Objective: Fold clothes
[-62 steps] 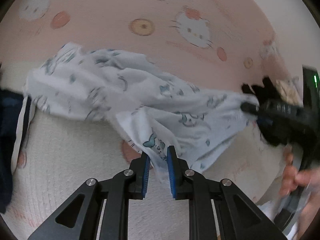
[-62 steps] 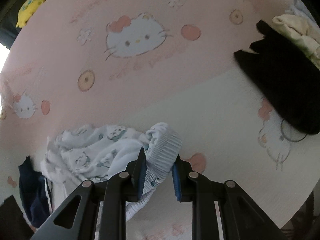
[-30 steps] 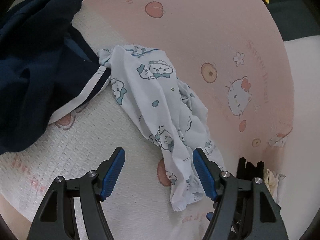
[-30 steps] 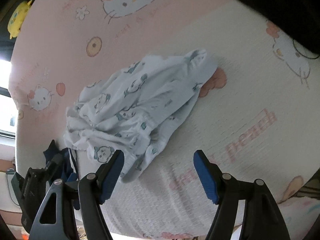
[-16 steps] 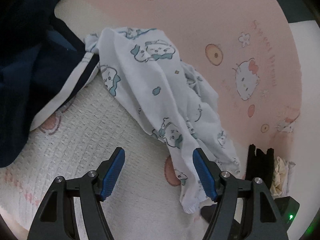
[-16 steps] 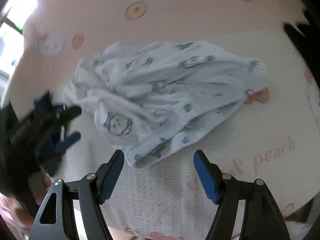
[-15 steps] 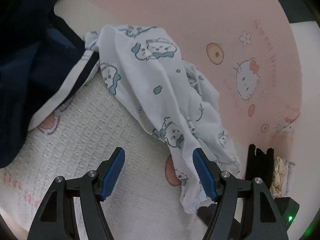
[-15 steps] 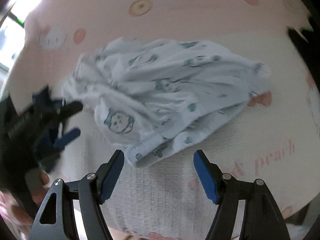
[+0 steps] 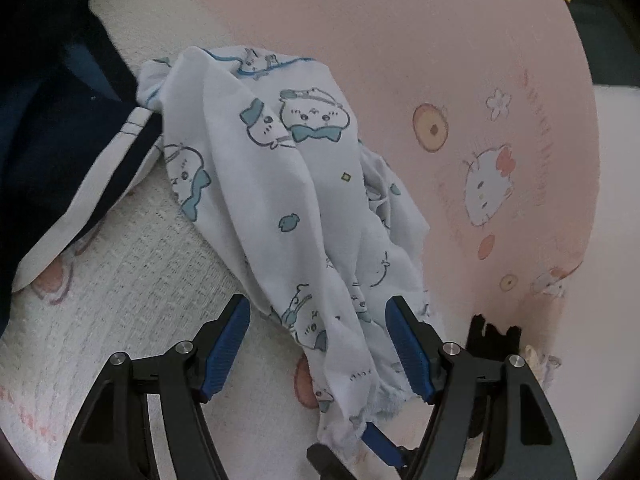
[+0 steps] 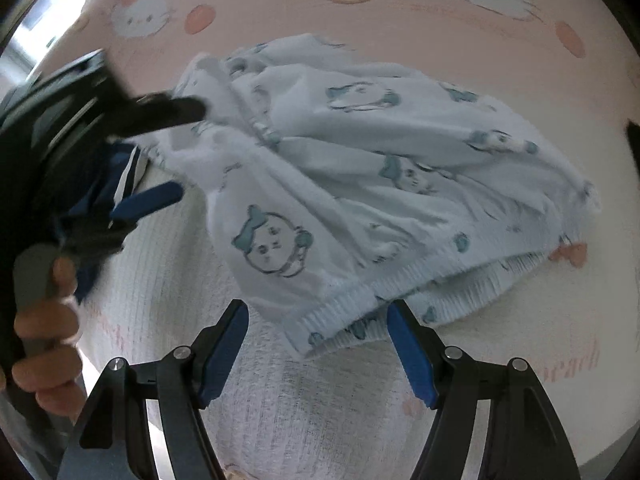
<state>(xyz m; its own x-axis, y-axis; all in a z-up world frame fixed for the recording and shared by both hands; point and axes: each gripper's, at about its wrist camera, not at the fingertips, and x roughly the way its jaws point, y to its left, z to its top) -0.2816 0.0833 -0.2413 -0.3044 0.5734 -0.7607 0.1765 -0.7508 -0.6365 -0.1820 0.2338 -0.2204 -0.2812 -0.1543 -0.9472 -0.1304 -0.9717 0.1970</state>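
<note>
On the pink cartoon-cat bedspread (image 9: 460,60) lies a crumpled white printed garment (image 9: 288,184) — navy clothing (image 9: 60,140) just left of it. Left gripper (image 9: 318,344) jaws wide, straddling the garment's near end, pads not pressing. Right gripper (image 10: 316,344) jaws wide too — over its ribbed hem (image 10: 344,300), gripping nothing.

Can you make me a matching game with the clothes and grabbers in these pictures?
Things:
1. white printed garment
2. navy garment
3. left gripper
4. bedsheet

States:
A. pink with cartoon cats
B. jaws open over the crumpled cloth's lower end
C. dark with a white stripe, at the left
D. crumpled, with blue-bow characters

Pairs: 1-D, 2-C, 3-B, 4-A
</note>
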